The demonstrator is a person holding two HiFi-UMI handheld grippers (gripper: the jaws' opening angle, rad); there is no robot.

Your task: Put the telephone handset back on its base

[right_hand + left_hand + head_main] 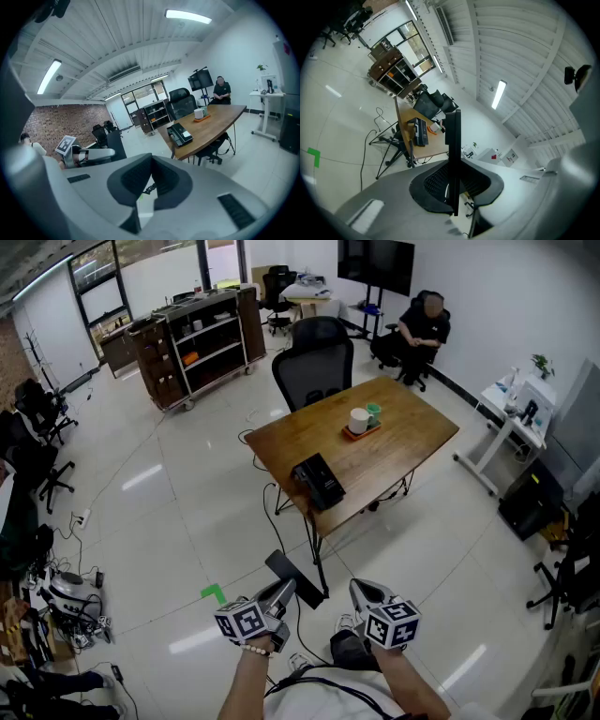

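Grey left gripper (286, 589), held low over the white floor (187, 521) and close to level, jaws clamped on the handset (298, 579): a long, flat black slab, edge-on and upright in my grip. Right gripper (364, 592) just beside it, tipped downward, jaws together, nothing in them. Black base (319, 482) sits on the wooden table (412, 427), well apart from the handset

Clamping a black telephone handset (453, 140) in the left gripper (454, 187), edge-on and upright, pressed between both dark pads. Out beyond, a wooden table (429, 149), with the telephone base (420, 131) lying on it, well apart from the handset. Behind that, a black office chair (427, 104), then a brown shelving cart (391, 72). Down at the left edge, a green tape mark (314, 157).
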